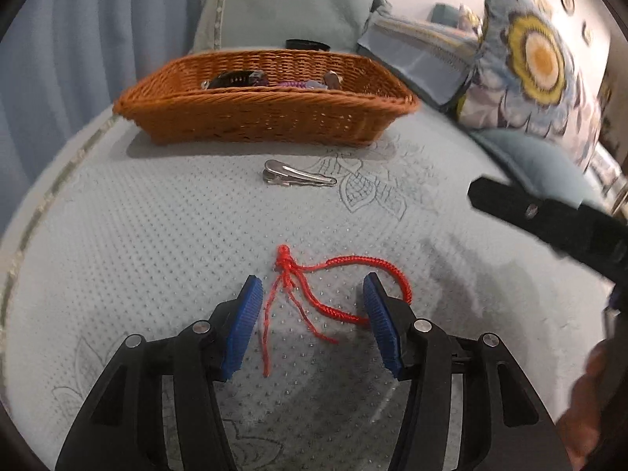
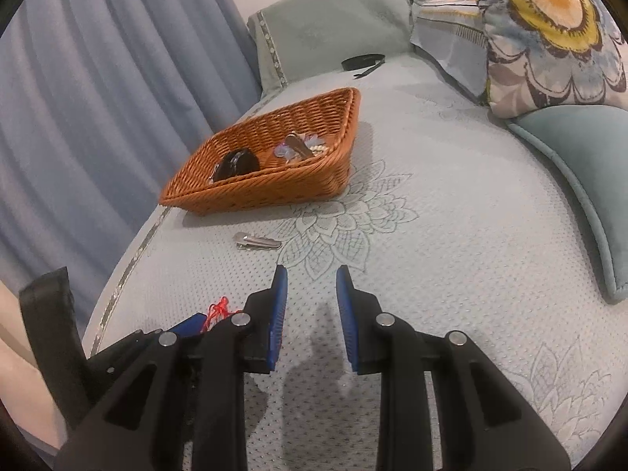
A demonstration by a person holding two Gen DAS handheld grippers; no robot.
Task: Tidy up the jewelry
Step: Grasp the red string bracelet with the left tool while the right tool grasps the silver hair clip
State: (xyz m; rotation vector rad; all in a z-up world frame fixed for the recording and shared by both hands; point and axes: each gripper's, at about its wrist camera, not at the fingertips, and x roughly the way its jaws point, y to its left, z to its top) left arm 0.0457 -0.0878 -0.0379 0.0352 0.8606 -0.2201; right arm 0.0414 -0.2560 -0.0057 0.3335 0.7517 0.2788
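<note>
A red braided cord bracelet (image 1: 314, 286) lies on the pale quilted seat. My left gripper (image 1: 312, 294) is open, low over it, with its blue pads on either side of the cord. A silver hair clip (image 1: 296, 174) lies beyond, in front of a brown wicker basket (image 1: 267, 114) that holds a dark clip and other small pieces. In the right wrist view my right gripper (image 2: 311, 286) is open and empty above the seat, right of the bracelet (image 2: 219, 310). The silver clip (image 2: 257, 241) and basket (image 2: 274, 188) lie ahead on its left.
A black band (image 2: 363, 62) lies behind the basket near a teal backrest cushion (image 2: 333, 19). A flowered pillow (image 2: 549, 31) and a teal cushion (image 2: 577, 180) line the right side. Blue curtains (image 2: 117, 98) hang past the seat's left edge.
</note>
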